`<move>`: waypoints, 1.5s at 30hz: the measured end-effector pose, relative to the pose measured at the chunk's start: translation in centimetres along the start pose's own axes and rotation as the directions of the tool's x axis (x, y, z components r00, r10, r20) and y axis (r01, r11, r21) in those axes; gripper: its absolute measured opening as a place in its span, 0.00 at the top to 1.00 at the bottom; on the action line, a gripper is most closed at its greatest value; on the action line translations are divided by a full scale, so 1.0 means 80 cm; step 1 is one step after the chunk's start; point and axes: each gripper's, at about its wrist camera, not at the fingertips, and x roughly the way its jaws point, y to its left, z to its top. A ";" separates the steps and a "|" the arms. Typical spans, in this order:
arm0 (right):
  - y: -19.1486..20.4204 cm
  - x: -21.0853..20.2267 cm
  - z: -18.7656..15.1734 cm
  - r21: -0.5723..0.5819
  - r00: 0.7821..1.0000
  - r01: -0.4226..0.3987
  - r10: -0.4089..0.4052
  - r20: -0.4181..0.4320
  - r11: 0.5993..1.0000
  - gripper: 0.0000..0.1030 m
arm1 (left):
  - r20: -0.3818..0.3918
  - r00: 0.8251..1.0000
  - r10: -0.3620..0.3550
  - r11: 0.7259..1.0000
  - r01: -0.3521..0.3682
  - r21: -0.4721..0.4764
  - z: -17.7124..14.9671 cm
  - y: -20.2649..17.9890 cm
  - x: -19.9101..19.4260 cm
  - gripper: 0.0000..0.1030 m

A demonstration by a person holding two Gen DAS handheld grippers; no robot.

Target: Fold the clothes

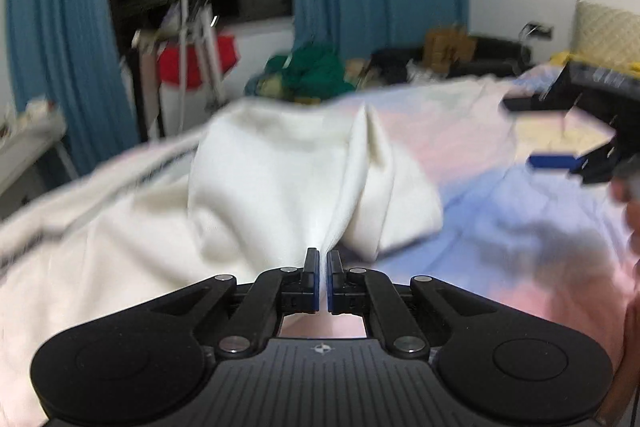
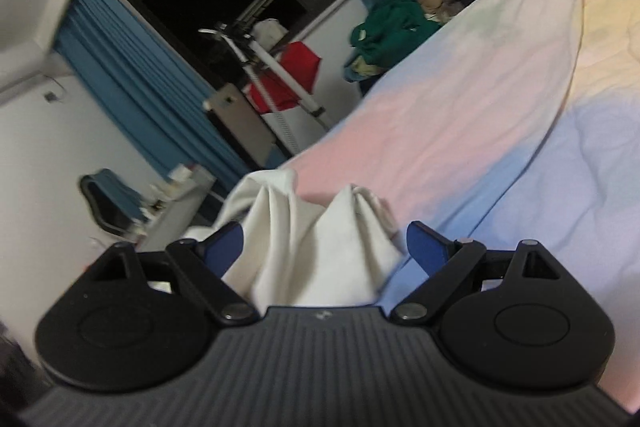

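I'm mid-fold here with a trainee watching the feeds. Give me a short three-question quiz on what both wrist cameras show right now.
1. True or false: the left gripper is shut on a pinch of the white garment.
2. Multiple choice: the right gripper is A) shut on the garment, B) open with white cloth bunched between its fingers, C) open over bare bedsheet.
3. Short answer: in the left wrist view, which other tool shows at the right edge, and how do its jaws stand?

Key
1. True; taut folds run up from its closed pads.
2. B; the blue pads stand wide apart, not pressing.
3. The right gripper, jaws apart, above the pastel bedsheet.
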 end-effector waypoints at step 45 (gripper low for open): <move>0.245 0.423 0.100 -0.870 0.892 0.393 -0.352 0.282 0.297 0.80 | -0.009 0.931 -0.366 0.899 0.351 -0.263 -0.069 0.078 0.053 0.98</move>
